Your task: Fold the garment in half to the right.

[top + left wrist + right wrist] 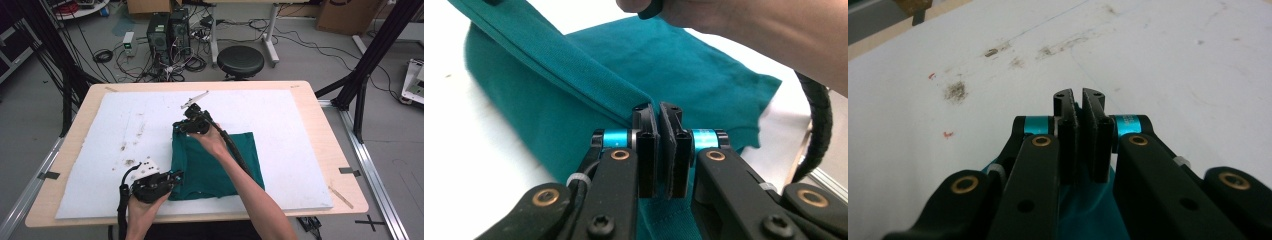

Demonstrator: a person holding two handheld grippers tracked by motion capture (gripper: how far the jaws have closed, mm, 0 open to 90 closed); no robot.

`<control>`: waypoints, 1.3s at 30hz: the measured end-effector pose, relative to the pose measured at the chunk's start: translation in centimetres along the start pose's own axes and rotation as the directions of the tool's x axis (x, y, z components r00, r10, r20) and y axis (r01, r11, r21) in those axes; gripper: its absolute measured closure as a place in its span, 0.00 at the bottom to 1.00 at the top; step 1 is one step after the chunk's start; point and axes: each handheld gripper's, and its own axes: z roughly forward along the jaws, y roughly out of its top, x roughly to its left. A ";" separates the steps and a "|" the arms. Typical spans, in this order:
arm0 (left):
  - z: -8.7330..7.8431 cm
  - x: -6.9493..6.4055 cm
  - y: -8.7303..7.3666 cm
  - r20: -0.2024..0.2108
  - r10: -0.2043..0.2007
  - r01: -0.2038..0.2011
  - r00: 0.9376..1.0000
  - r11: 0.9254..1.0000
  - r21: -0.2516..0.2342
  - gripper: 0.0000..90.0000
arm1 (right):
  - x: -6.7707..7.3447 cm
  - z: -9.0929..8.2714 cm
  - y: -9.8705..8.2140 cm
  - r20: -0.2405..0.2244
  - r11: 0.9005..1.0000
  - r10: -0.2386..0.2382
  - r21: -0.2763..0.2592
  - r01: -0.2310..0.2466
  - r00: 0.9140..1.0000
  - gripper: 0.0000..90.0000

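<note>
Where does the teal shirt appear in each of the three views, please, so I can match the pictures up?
High view: the teal shirt lies folded at the table's centre, towards the near edge.
Left gripper view: it fills the middle, its folded edge pinched by the left gripper.
Right gripper view: it shows at the bottom centre, under the right gripper.
Shared landmark: the white board.
</note>
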 end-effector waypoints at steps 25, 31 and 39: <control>7.4 -4.5 3.5 0.131 0.082 -0.087 0.988 0.996 0.036 0.95 | -4.5 -7.8 -5.3 0.099 0.996 0.083 -0.053 -0.078 0.992 0.96; 9.4 -5.7 3.8 0.143 0.107 -0.115 0.984 0.992 0.049 0.95 | -5.5 -9.3 -6.7 0.123 0.994 0.102 -0.045 -0.097 0.987 0.96; 11.8 -7.0 4.1 0.165 0.107 -0.120 0.980 0.990 0.071 0.95 | -6.8 -10.9 -8.5 0.147 0.992 0.126 -0.047 -0.120 0.981 0.96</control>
